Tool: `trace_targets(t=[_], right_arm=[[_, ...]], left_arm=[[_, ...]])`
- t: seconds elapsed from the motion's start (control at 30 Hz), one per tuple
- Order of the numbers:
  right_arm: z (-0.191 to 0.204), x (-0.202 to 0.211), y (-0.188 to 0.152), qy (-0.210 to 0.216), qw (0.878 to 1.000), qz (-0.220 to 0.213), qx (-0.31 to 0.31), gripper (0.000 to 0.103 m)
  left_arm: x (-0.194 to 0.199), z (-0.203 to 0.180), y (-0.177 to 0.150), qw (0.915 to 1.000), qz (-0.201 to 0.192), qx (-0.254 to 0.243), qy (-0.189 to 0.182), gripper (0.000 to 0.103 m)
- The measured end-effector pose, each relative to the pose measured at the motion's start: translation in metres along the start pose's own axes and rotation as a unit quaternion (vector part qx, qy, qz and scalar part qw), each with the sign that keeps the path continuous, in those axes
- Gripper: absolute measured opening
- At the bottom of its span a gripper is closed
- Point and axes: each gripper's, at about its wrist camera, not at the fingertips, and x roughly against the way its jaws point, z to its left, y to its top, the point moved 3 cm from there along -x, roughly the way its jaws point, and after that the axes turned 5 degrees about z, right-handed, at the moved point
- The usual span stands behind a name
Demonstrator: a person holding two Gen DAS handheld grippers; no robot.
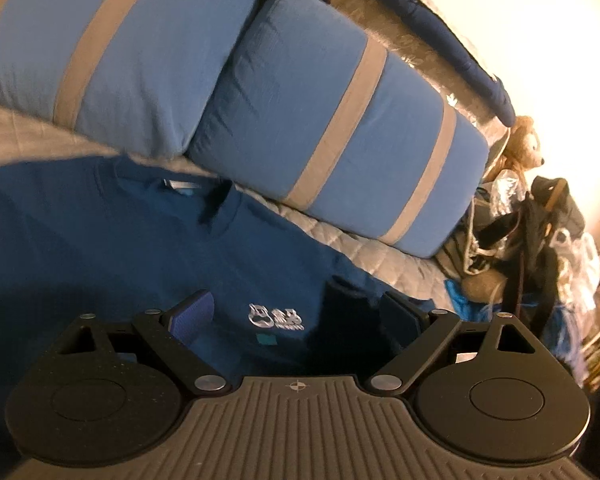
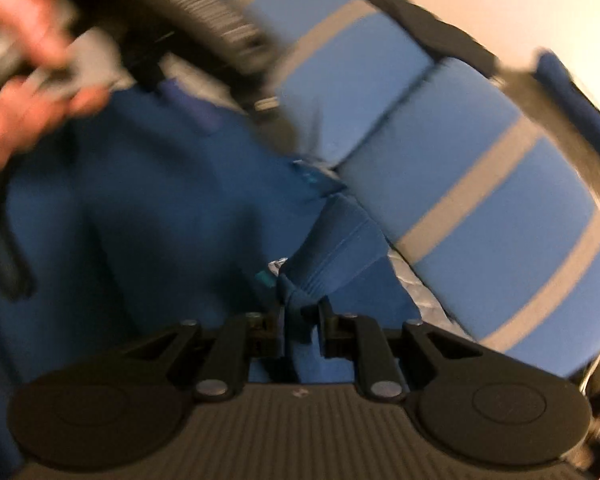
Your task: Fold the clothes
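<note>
We are mid-fold: our right gripper [image 2: 302, 326] is clenched on a bunched sleeve of the dark blue cotton T-shirt [image 1: 112, 240], which lies spread on the grey quilted bedspread [image 1: 364, 252] below the blue grey-striped pillows [image 1: 332, 128]. Our left gripper [image 1: 296, 316] hangs released above the chest logo. Next, we judge, the sleeve must be laid across the body. Only the right view shows the grasp and the hand [image 2: 16, 92] on the other tool.

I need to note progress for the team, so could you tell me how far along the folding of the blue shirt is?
Early stage. Done: the blue shirt lies spread on the quilt, logo up. In hand: the right gripper is shut on a sleeve, while the left gripper is open over the shirt, holding nothing. Left: no finished fold shows yet.
</note>
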Motion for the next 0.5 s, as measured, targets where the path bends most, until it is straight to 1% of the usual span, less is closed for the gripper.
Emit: trace_targets(t=[0.07,0.13,0.23,0.3,0.37,0.47,0.5], right_arm=[[0.012,-0.001,-0.001,-0.004,0.999,0.002,0.036,0.016],[0.021,-0.001,-0.003,-0.011,0.998,0.003,0.068,0.016],[0.033,0.000,-0.008,-0.026,0.993,0.001,0.114,0.016],[0.041,0.001,-0.009,-0.037,0.990,-0.002,0.136,0.016],[0.047,0.001,-0.011,-0.050,0.986,-0.005,0.158,0.016],[0.055,0.001,-0.015,-0.064,0.980,-0.007,0.190,0.016],[0.058,0.001,-0.016,-0.068,0.978,-0.007,0.199,0.016]], left_arm=[[-0.005,0.006,-0.001,0.9992,0.020,0.031,-0.018,0.092],[-0.011,0.013,-0.001,0.9963,0.040,0.066,-0.037,0.091],[-0.022,0.026,-0.005,0.9854,0.075,0.136,-0.070,0.091],[-0.030,0.036,-0.009,0.9733,0.093,0.187,-0.094,0.091],[-0.038,0.044,-0.014,0.9581,0.109,0.237,-0.118,0.091],[-0.052,0.053,-0.022,0.9289,0.127,0.310,-0.159,0.090],[-0.056,0.054,-0.026,0.9174,0.134,0.332,-0.173,0.090]])
